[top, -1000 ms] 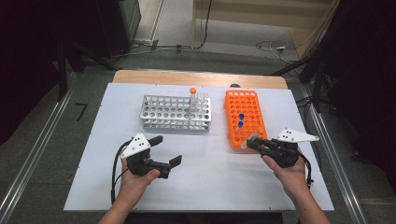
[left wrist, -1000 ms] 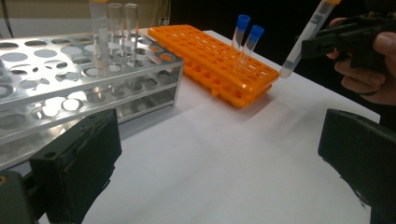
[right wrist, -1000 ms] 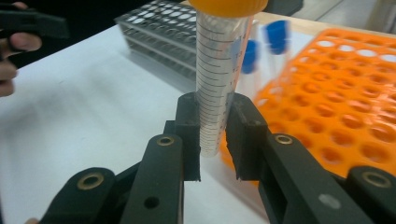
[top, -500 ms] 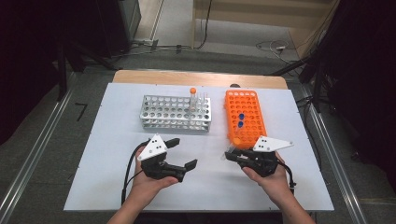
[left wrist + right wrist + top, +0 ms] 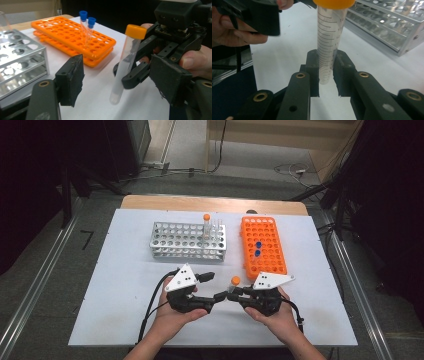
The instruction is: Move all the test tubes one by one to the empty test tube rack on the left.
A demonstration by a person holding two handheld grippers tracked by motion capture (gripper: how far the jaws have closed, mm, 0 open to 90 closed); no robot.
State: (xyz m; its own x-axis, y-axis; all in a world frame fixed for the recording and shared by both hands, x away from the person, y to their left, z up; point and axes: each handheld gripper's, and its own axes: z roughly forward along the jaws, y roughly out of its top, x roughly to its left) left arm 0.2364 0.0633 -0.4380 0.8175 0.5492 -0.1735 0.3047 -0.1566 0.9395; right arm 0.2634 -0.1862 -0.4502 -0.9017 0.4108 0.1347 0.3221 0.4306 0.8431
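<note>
While one orange-capped tube point(image 5: 233, 283) is clamped, two racks point(image 5: 188, 241)

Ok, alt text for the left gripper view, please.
An orange-capped tube, clamped by the right hand-held gripper, stands between the left hand-held gripper's two jaws, which have just been closing and do not yet touch it. Behind: an orange rack and a metal rack.

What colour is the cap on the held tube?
Orange; the cap shows best in the left gripper view.
</note>
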